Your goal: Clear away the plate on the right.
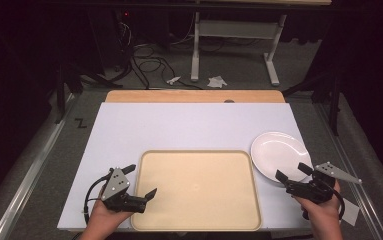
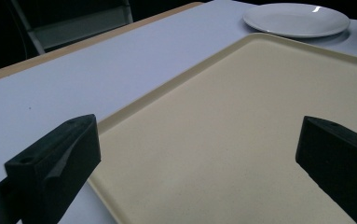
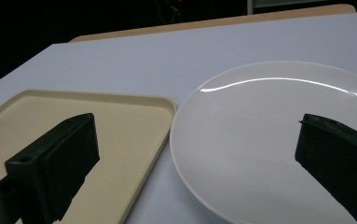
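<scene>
Tray at near centre of the white board from above, plate just beside its far right corner, left gripper wide open over the tray's left edge, right gripper wide open at the plate's near rim, perhaps not touching. Left gripper view: jaws spread over bare tray, plate beyond. Right gripper view: jaws apart above plate and tray corner.

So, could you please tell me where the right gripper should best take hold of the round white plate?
Probably the near rim of the round white plate, approached from the person's side, where the open right gripper already hovers. The plate lies flat and shallow on the white table, so only its thin edge offers a pinch; the beige rectangular tray crowds its other side.
</scene>
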The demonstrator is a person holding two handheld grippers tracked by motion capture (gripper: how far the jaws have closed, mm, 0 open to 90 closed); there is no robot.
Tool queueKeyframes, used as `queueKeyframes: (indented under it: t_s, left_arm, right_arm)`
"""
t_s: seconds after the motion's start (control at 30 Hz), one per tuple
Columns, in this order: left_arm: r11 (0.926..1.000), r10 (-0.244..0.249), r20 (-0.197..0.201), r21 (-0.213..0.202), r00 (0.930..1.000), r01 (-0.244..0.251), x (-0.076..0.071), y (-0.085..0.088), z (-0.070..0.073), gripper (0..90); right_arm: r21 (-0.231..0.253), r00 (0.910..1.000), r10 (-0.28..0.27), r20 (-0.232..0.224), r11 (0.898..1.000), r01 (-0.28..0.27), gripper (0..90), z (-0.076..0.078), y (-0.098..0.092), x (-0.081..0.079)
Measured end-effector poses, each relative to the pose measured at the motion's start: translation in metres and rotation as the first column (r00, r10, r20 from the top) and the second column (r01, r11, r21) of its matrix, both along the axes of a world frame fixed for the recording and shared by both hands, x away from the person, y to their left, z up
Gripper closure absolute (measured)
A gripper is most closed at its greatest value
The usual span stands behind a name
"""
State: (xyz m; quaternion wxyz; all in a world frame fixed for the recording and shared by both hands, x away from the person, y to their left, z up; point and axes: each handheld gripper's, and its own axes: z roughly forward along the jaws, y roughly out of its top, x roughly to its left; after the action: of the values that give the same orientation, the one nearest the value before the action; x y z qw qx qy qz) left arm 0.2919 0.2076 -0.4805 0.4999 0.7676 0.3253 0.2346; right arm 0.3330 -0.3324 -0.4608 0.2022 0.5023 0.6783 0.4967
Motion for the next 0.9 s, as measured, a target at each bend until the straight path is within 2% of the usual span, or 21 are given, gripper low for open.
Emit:
queueKeyframes:
  t_s: [0.4,0.7,0.9]
  left_arm:
    - [1.0000,0.006,0.001,-0.008,1.0000,-0.006,0.007,-0.001,-0.001,0.9]
    - [1.0000,-0.001,-0.002,-0.006,1.0000,0.001,0.007,-0.002,-0.001,1.0]
    - [1.0000,0.000,-0.003,-0.008,1.0000,0.000,0.007,-0.002,-0.001,1.1]
  right_arm:
    - [0.006,0.9990,-0.039,-0.021,0.999,0.039,0.0,-0.003,-0.013,-0.006]
    - [0.001,0.9973,-0.050,-0.054,0.999,0.050,0.0,-0.007,-0.015,-0.004]
    - [0.025,0.9958,-0.055,-0.073,0.998,0.057,0.1,-0.009,-0.018,-0.003]
